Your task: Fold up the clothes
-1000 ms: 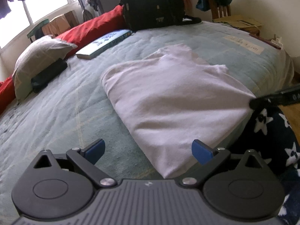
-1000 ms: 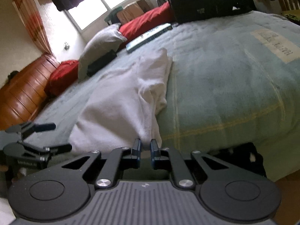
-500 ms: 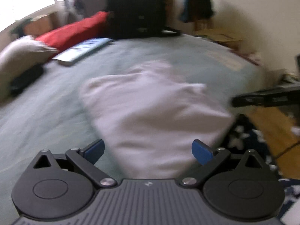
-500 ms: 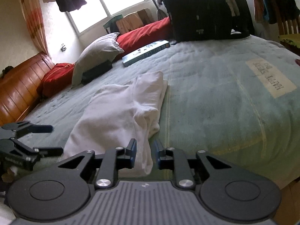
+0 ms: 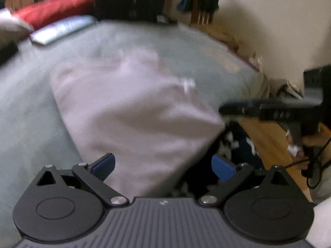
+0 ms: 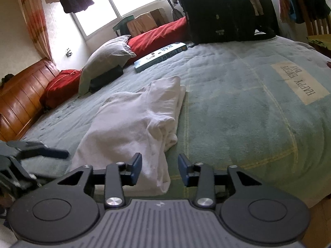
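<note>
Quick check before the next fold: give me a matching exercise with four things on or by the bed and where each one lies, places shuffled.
Things:
1. white shirt
2. book
3. grey pillow
4. black backpack

Places:
A. far end of the bed, standing by the red bolster
B. leaning over a dark flat object near the wooden headboard
C. folded on the blanket, right ahead of the right tool
D. flat on the blanket, in front of the red bolster

Pairs: 1-C, 2-D, 3-B, 4-A

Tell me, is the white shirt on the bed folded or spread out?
Folded. The shirt lies on the bed as a narrow stack, layered edges showing along its right side.
</note>
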Demonstrator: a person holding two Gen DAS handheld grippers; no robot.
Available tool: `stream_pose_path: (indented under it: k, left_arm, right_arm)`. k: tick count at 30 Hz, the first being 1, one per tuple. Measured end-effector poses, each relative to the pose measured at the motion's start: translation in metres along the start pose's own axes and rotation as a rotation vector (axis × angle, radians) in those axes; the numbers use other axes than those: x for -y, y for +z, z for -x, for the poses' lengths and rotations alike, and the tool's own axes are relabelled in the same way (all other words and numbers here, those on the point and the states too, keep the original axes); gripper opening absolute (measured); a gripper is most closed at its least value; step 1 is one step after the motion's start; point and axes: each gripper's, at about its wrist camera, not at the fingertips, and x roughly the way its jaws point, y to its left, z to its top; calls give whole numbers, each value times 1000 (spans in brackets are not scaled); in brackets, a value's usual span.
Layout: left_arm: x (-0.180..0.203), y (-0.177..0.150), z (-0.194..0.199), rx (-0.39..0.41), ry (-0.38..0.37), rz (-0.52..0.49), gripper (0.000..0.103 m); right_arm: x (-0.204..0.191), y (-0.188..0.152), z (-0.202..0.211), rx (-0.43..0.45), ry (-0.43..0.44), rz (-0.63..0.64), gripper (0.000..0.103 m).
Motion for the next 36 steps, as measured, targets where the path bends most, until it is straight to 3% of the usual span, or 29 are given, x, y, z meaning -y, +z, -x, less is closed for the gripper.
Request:
stream_pose_path:
  k: [2,3,6,10,12,16,19,22,26,30,33,36]
  left_arm:
    - [0,-10,-16,-73,25,9,99]
    - [0,-12,-14,-65,28,-2,99]
    - [-5,-4,5,-7,12,3,99]
    - [-29,19,23,87,65,49,99]
    - [-41,31,20,116,69,91,99]
    - [-52,54,3,155,30,125,99]
    - [-59,59,-26,118,2,156,99]
    - [-64,55,-38,85,23,162,99]
    - [-74,55,-18,122,20,175,99]
    - [-97,57,-4,165,54,248,99]
    - [-123,53,-9,123,47,382,99]
    - [-147,47,-17,70,-45,513,99]
  right_arm:
    - [0,-1,0,-6,-6,0,54]
    - [2,-1,1,-9,-7,-6,56]
    - [9,3,0,-19,9,-32,65]
    - [15,19,-9,-19,72,-58,74]
    - [14,32,-18,-18,84,-51,74]
    - [9,59,-45,-13,22,-8,74]
    - [10,65,-69,-42,27,-12,77]
    - [16,55,-89,-131,-13,-12,77]
    - [30,55,-75,-121,58,-56,79]
    - [51,69,-72,-110,182,-188,87]
    - [64,77,-89,-165,282,-294,87]
    - [70,82,-108,-225,312,-339,89]
